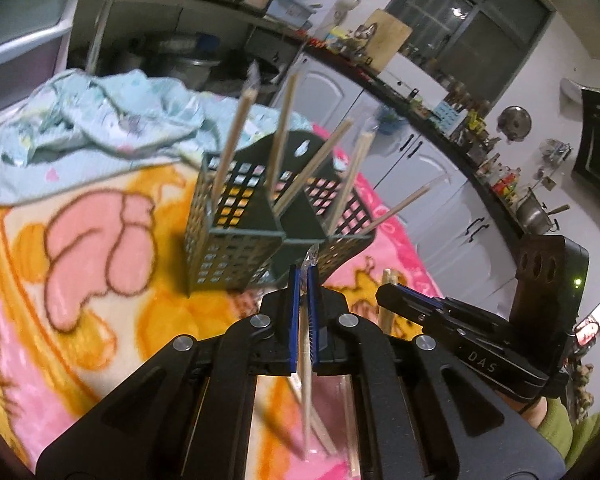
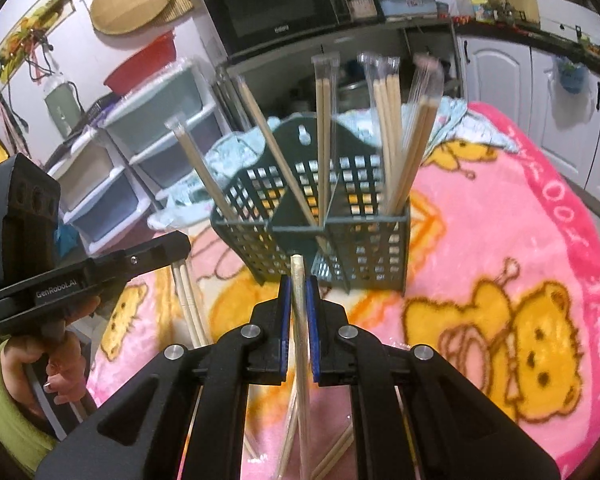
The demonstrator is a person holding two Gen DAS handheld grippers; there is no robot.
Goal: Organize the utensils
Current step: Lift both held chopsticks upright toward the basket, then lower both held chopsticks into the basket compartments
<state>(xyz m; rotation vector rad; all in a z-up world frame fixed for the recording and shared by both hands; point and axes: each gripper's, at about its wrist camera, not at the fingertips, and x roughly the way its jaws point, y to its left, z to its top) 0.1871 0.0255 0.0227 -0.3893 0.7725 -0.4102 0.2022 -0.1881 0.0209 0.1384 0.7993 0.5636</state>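
On the pink blanket [image 2: 500, 208], your two grippers [image 1: 304, 280] [image 2: 298, 284] each clench wrapped chopsticks [image 2: 300, 320] just before the part-filled caddy [image 2: 320, 224]; loose pairs [image 2: 190, 304] remain

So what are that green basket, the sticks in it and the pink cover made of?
Green basket: looks like moulded matte plastic, with a square-holed grid. Sticks: pale wood or bamboo, each pair in a clear film sleeve. Pink cover: soft fleece, fuzzy printed pile.

A dark green perforated utensil basket [image 2: 332, 216] stands upright on the pink blanket, split into compartments; wrapped wooden chopstick pairs [image 2: 392, 128] lean upright inside it, fanning outward; more loose chopsticks [image 2: 188, 300] lie flat on the blanket just left of the basket.
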